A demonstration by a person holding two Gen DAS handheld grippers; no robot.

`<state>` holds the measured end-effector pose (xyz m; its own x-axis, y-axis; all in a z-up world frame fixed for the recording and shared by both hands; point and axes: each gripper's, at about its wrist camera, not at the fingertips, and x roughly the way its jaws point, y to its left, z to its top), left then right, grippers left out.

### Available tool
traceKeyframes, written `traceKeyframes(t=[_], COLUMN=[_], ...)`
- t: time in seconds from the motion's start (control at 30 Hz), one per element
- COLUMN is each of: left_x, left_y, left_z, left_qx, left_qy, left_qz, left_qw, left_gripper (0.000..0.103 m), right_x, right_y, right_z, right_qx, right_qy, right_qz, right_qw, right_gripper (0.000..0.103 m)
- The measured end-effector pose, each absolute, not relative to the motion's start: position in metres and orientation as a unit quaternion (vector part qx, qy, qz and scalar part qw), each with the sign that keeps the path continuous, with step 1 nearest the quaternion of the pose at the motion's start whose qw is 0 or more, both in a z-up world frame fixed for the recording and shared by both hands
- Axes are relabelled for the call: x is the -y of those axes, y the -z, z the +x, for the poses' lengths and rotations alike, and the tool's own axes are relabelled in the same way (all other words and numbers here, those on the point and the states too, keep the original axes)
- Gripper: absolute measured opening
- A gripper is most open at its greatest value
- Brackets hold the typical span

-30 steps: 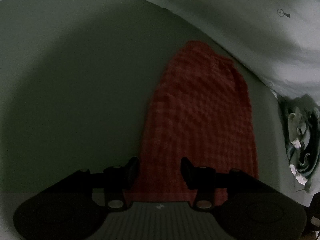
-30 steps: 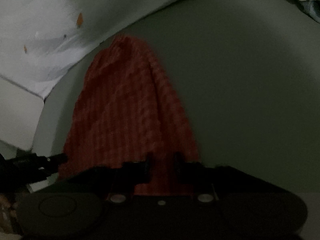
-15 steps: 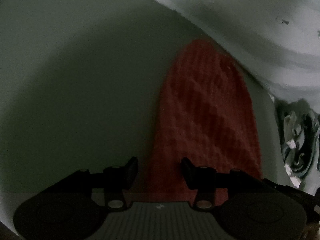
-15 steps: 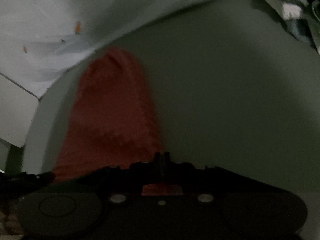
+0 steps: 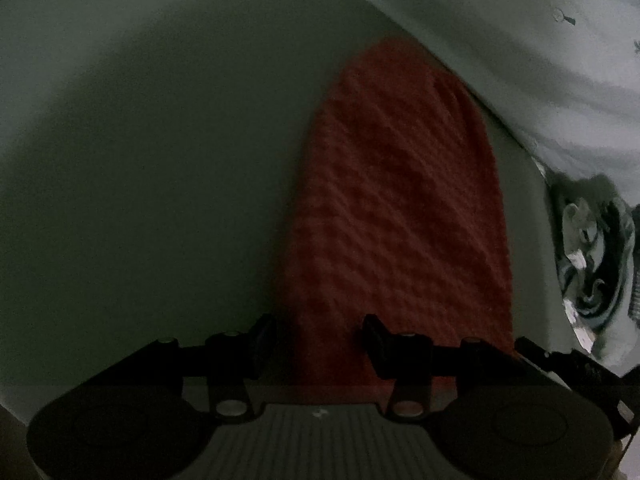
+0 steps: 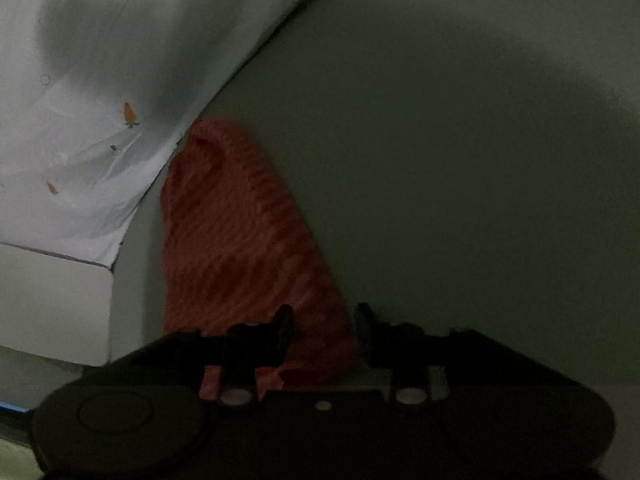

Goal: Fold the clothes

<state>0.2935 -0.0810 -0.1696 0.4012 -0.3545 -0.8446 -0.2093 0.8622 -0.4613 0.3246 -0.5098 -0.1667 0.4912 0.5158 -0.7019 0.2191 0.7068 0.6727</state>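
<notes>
A red knitted garment lies folded into a long narrow strip on a grey-green surface. It also shows in the right wrist view. My left gripper is open, its jaws standing over the garment's near left edge. My right gripper is open, its jaws straddling the garment's near right corner. The near end of the garment is hidden under both grippers.
A white sheet with small orange carrot prints lies along the far side, also in the left wrist view. A dark patterned cloth heap sits at the right. A white box-like edge stands at left.
My right gripper, shut on the garment half a second ago, has opened. The garment lies narrower than a second ago. The left gripper stayed open.
</notes>
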Motion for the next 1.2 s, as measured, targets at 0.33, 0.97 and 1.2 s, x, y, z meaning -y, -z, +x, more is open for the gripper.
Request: traceKeyframes(t=[0.33,0.97,1.2], left_x=[0.092,0.086,0.069], left_y=[0.177,0.185,0.14], left_z=[0.289,0.281,0.254], left_qx=[-0.544,-0.537,-0.508], left_qy=[0.058,0.051,0.057], left_qz=[-0.281,-0.323,-0.367], left_qw=[0.789,0.777,0.777], left_gripper=[0.033,0.007,0.006], right_x=[0.491,0.481,0.508], right_y=[0.161,0.163,0.144], right_z=[0.325,0.309,0.273], right_qx=[-0.501,-0.486,-0.405], right_qy=[-0.107,-0.134,-0.175], right_qz=[0.318,0.351,0.512], right_qw=[0.798,0.789,0.737], right_gripper=[0.037,0.003,0.003])
